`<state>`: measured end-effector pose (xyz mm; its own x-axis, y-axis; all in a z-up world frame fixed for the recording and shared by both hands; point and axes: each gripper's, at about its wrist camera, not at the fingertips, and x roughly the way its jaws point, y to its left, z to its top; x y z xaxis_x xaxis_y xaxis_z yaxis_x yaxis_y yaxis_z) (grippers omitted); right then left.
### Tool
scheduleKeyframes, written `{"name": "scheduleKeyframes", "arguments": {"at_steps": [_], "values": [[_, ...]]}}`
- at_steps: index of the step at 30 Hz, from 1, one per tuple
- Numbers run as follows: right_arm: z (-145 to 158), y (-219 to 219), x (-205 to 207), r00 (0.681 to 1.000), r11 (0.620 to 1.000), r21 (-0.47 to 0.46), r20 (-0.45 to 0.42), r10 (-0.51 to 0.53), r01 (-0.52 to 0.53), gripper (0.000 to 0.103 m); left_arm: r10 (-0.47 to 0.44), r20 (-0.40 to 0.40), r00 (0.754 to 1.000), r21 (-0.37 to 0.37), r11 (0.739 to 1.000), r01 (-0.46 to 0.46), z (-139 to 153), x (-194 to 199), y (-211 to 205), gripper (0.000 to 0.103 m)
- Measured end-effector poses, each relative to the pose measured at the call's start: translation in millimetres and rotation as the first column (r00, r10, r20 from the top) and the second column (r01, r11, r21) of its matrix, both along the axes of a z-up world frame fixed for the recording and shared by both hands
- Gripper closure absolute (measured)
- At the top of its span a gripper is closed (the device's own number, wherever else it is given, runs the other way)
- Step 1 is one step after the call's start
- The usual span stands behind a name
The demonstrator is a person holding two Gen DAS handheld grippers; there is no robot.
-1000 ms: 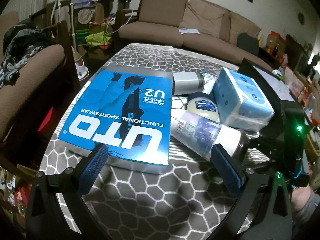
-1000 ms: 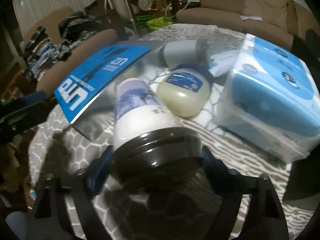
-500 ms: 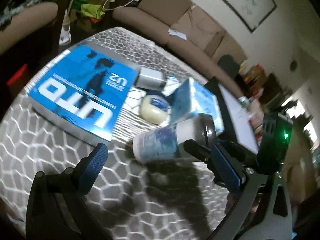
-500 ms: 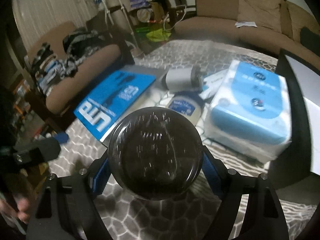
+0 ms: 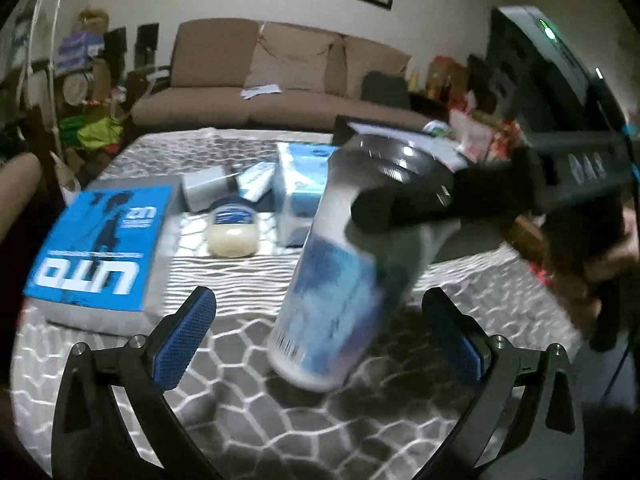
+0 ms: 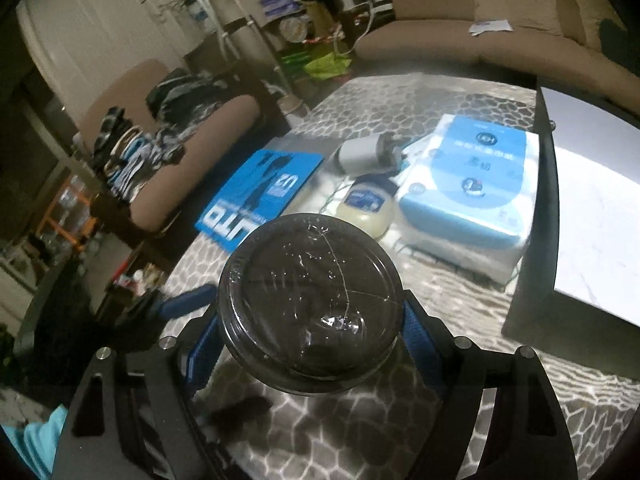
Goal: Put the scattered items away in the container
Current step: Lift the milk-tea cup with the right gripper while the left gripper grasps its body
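**Two wrist views, one table**

The left wrist camera looks forward and down between its own jaws, across the table (image 5: 240, 420) toward the sofa (image 5: 256, 80). The right wrist camera tilts down steeply, its near view filled by a dark lid (image 6: 312, 304) between its jaws. Both share the blue box (image 5: 100, 244) and tissue pack (image 6: 472, 184) beyond the jaws.

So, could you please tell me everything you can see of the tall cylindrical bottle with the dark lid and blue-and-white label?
The tall cylindrical bottle with the dark lid and blue-and-white label looks like plastic, white-bodied, with a broad, glossy, ribbed dark cap. The right gripper clamps it just under the cap, blue pads on both sides. It hangs tilted, base down, apparently clear of the grey honeycomb-patterned tablecloth, between the open left gripper's fingers, which do not touch it.
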<state>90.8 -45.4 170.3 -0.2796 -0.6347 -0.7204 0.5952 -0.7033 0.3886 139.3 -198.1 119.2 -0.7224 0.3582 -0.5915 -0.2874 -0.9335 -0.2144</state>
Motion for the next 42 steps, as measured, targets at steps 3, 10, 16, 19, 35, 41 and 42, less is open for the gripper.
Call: {"name": "scheduleKeyframes", "arguments": {"at_steps": [3,10,16,19,35,41,42], "values": [[1.7,1.0,5.9,1.0,0.999,-0.031,0.024,0.012,-0.011,0.02,-0.039,0.017,0.999,0.05,0.998,0.038,-2.8,-4.1,-0.8,0.0],[4.8,-0.3,12.0,0.999,0.998,-0.056,0.037,0.015,-0.013,0.02,-0.145,0.028,0.989,0.126,0.982,0.14,-4.6,-1.1,5.2,0.028],[0.9,4.0,5.2,0.996,0.992,-0.119,0.088,-0.028,0.038,0.017,-0.066,-0.006,0.998,0.083,0.994,0.067,-3.3,5.7,8.8,0.032],[-3.1,9.6,0.2,0.987,0.981,-0.169,0.145,-0.071,0.095,0.012,0.021,-0.046,0.999,0.024,1.0,-0.02,-2.3,9.9,12.8,0.033],[-15.4,9.2,-7.0,0.944,0.919,-0.356,0.325,-0.049,0.17,0.021,0.091,-0.299,0.95,-0.396,0.894,-0.211,9.0,45.8,84.2,0.03],[-1.8,22.7,-9.8,0.958,0.908,-0.415,0.279,0.062,0.062,0.021,-0.168,-0.096,0.981,0.251,0.95,0.187,28.5,38.5,9.8,0.001],[2.0,24.2,-9.1,0.96,0.907,-0.42,0.266,0.087,0.034,0.021,-0.233,-0.07,0.97,0.368,0.898,0.242,28.7,32.4,-3.3,0.001]]}}
